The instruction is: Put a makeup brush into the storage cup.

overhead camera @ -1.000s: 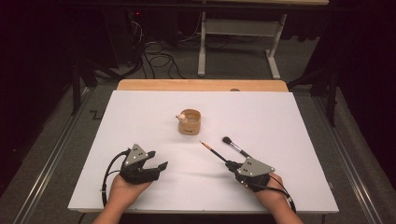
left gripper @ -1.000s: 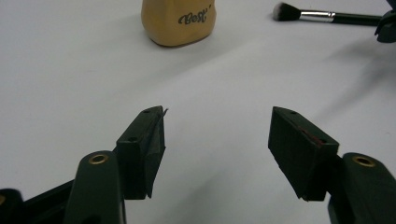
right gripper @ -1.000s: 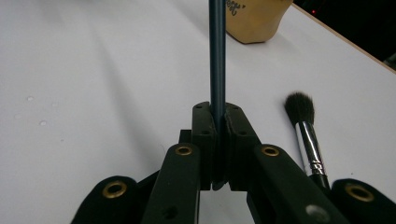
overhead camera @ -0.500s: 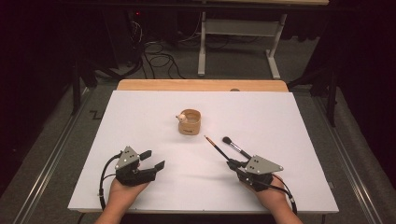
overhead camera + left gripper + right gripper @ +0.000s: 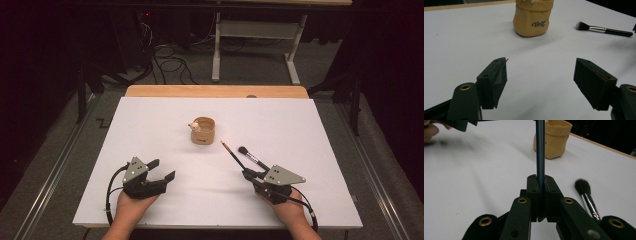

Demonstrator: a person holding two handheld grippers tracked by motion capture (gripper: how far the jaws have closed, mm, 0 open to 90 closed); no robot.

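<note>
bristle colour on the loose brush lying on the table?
The makeup brush has bristles dark at the base with whitish tips; the left gripper view shows it best.

White table, tan cup and surroundings

A tan cup (image 5: pixel 202 131) stands mid-table (image 5: pixel 150 125), a makeup brush (image 5: pixel 252 157) lying to its right. Beyond the wooden edge (image 5: pixel 215 91): cables (image 5: pixel 167 62) and a grey stand (image 5: pixel 255 45) on dark floor.

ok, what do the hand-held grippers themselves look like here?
Both match: the left hand-held gripper and right hand-held gripper have black bodies, each topped by a grey three-cornered plate and trailing a black cable. The jaws are blocky black pads on arms with brass-coloured rivets. The forearms that show are bare, without sleeves.
</note>
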